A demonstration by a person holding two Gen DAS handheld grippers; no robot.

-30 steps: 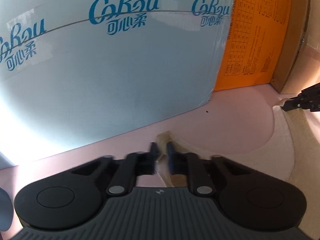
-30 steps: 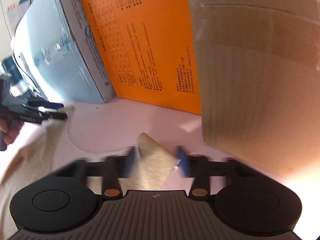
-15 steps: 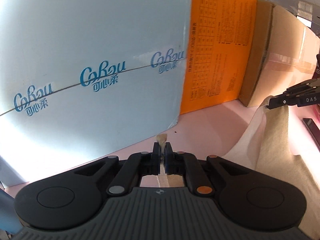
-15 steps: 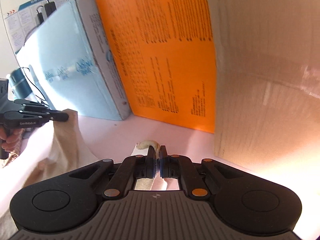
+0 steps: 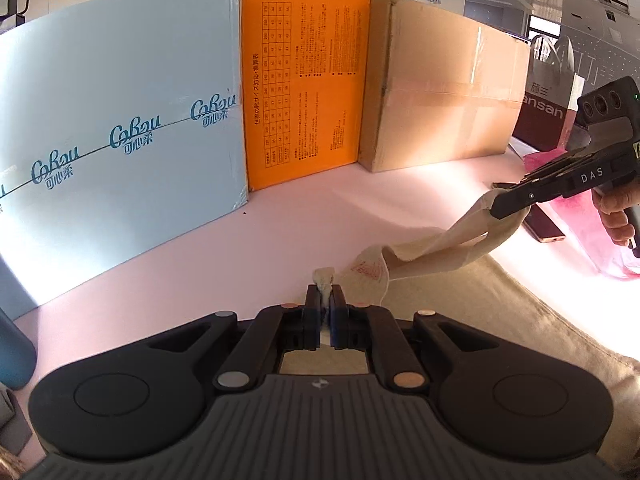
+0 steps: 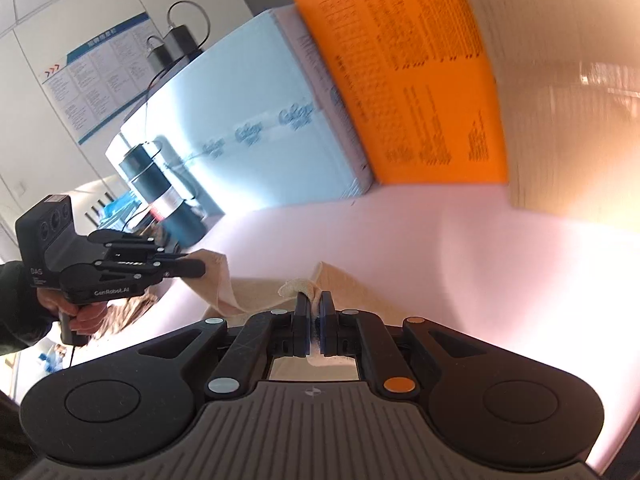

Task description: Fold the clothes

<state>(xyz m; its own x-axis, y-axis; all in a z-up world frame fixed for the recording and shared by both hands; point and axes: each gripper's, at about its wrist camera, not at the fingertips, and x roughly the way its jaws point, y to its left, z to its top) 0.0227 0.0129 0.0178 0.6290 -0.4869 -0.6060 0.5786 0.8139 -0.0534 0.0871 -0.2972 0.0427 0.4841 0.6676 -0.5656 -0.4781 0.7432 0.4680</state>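
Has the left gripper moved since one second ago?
Yes. The left gripper pulled back and up from the light blue box, shut on the beige garment.

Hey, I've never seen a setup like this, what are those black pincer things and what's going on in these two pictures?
Each picture comes from a camera mounted on a hand-held two-finger gripper, looking along its fingers. A person holds one in each hand. The left gripper and the right gripper are both shut on an edge of a cream garment, lifting it off the pink table. Each view also shows the other gripper from the side. Behind stand a light blue box, an orange box and a cardboard box.
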